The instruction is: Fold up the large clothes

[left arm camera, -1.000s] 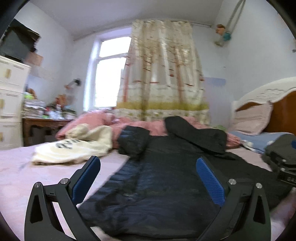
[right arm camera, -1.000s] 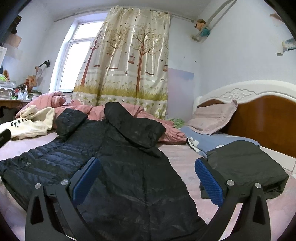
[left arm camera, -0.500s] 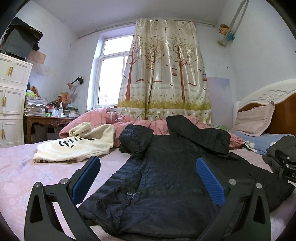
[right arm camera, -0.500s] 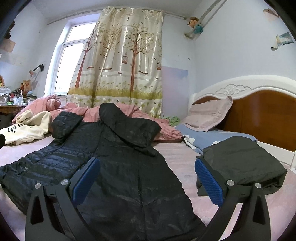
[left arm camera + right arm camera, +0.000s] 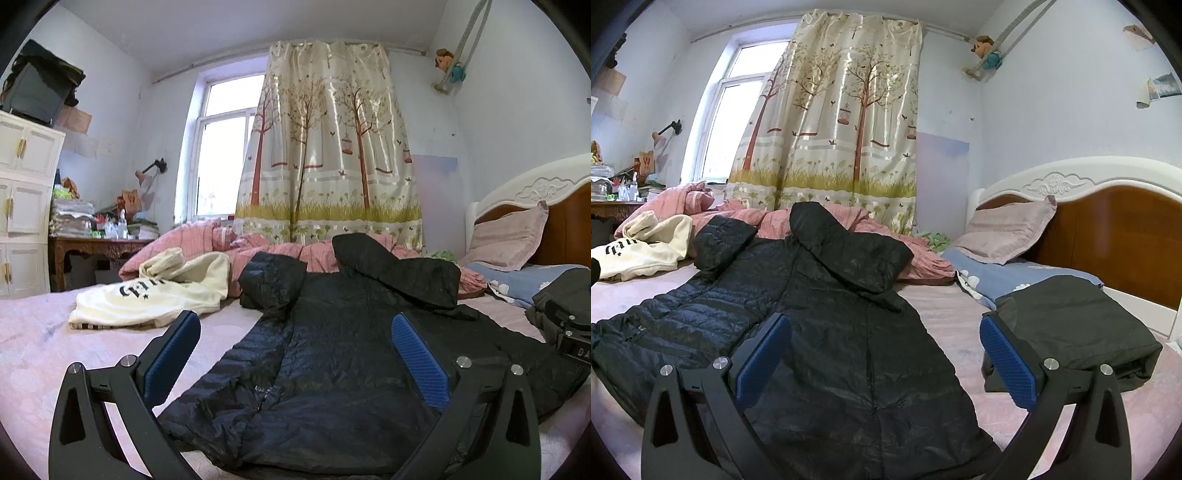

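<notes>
Left wrist view shows the left gripper (image 5: 295,345) at the bottom of the frame, its blue-padded fingers (image 5: 173,352) spread wide with nothing between them. Just past them, filling the lower centre, a large black quilted puffer jacket (image 5: 332,354) lies spread flat on the pink bedsheet (image 5: 33,339), hood end toward the far side. To the middle left of the frame a cream sweatshirt with black lettering (image 5: 147,295) sits crumpled on the sheet, apart from the jacket. A tree-patterned curtain (image 5: 328,147) hangs top centre.

From the right wrist view, the right gripper (image 5: 884,343) is likewise wide open and holds nothing. The same jacket (image 5: 831,332) stretches from lower left to bottom centre. At the right edge a folded dark grey garment (image 5: 1078,325) rests on the sheet, just beside the right finger in the picture, near a blue pillow (image 5: 1015,280) and the brown wooden headboard (image 5: 1119,236).
</notes>
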`<state>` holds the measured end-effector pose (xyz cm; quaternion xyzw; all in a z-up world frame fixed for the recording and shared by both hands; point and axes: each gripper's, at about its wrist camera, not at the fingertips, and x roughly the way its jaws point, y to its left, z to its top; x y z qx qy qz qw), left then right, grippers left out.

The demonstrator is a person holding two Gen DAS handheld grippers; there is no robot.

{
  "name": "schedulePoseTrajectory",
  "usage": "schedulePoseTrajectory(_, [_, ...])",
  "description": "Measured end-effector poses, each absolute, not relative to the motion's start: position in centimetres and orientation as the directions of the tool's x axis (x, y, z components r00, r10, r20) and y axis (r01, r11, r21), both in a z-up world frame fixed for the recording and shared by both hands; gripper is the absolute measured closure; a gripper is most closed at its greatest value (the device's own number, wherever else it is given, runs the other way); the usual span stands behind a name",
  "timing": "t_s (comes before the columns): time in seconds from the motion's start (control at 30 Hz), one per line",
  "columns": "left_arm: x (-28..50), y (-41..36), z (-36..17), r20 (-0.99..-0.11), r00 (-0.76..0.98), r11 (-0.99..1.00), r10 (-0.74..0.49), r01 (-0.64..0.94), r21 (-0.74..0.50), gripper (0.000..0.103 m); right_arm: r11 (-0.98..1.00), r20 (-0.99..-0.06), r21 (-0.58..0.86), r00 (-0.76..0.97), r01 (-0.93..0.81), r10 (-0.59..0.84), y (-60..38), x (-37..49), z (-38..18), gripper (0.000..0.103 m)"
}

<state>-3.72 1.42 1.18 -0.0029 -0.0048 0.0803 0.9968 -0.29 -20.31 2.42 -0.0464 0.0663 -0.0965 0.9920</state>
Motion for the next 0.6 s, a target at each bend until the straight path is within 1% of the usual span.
schedulePoseTrajectory(0.2, [-3.8,0.4,1.1,0.023,0.988,0.987,0.153,-0.154,0.044,0.0,0.977,-0.123,-0.108,0.973,0.184,-0.197,-20.3,-0.3,2.4,0.0])
schedulePoseTrajectory(0.33, [-3.9,0.2,1.1,0.025,0.988,0.987,0.151,-0.152,0.049,0.0,0.977,-0.124,-0.109,0.972,0.185,-0.198,-20.3,-0.3,2.3,0.0])
schedulePoseTrajectory(0.6, [-3.5,0.1,1.0,-0.02,0.99,0.989,0.14,-0.139,0.044,0.0,0.977,-0.124,-0.109,0.972,0.185,-0.198,-20.3,-0.2,2.4,0.0])
